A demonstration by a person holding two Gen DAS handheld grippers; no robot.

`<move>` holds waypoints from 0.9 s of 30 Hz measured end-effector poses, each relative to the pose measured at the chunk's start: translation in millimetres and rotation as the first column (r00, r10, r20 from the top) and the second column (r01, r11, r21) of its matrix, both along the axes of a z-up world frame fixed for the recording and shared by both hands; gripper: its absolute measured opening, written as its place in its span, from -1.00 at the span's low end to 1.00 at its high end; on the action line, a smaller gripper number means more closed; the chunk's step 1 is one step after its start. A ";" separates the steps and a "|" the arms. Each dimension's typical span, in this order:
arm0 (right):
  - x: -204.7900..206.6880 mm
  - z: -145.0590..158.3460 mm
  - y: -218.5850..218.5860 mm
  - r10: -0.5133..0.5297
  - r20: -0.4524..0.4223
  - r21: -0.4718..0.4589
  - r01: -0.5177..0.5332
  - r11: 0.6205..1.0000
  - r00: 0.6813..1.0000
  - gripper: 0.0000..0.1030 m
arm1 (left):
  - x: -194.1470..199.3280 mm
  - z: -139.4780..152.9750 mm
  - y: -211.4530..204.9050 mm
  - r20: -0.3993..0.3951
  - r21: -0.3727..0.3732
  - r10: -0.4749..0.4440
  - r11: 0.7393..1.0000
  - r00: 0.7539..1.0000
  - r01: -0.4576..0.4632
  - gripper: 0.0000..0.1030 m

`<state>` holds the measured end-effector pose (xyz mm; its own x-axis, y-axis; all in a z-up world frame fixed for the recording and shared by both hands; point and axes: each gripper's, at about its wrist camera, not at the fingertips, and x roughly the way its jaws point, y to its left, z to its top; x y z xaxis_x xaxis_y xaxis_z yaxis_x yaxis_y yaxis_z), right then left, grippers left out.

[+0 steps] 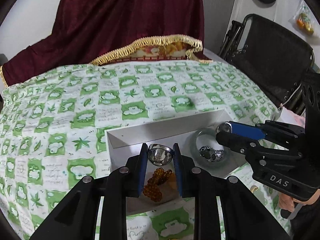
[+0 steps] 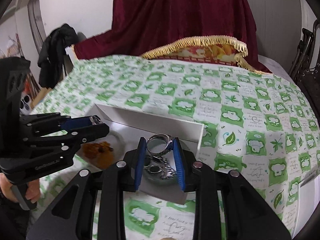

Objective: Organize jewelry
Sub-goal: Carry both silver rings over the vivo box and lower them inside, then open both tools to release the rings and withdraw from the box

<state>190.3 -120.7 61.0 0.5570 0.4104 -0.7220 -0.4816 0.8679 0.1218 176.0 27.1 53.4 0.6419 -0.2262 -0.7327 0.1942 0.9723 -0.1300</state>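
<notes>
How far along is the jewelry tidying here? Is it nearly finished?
Looks well along. Already in the white box: amber beads, a pale bangle and a dark silver chain piece inside its loop. In hand: the left gripper pinches a plain silver ring and the right gripper an engraved ring, both over the box. Left: setting both rings down. No loose jewelry shows on the green cloth.
</notes>
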 end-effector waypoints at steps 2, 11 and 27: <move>3.0 -4.2 0.9 0.000 -0.014 -0.011 0.000 1.000 1.000 -0.46 | 1.1 -4.2 0.4 -0.008 -0.001 0.004 1.000 1.000 -0.004 -0.48; 2.3 7.4 -13.6 -0.038 0.017 0.068 0.037 0.997 0.999 -0.35 | -13.1 15.0 15.3 0.075 -0.083 0.066 0.995 0.995 -0.060 0.70; -31.0 43.3 -48.4 -0.190 0.161 0.230 0.150 0.961 0.968 0.86 | -58.9 34.4 34.3 0.235 -0.023 0.242 0.969 0.941 -0.244 0.93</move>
<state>159.3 -169.1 104.3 0.7446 0.4323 -0.5087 -0.3601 0.9017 0.2391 117.2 61.4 87.8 0.8304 -0.0374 -0.5560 -0.0242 0.9944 -0.1030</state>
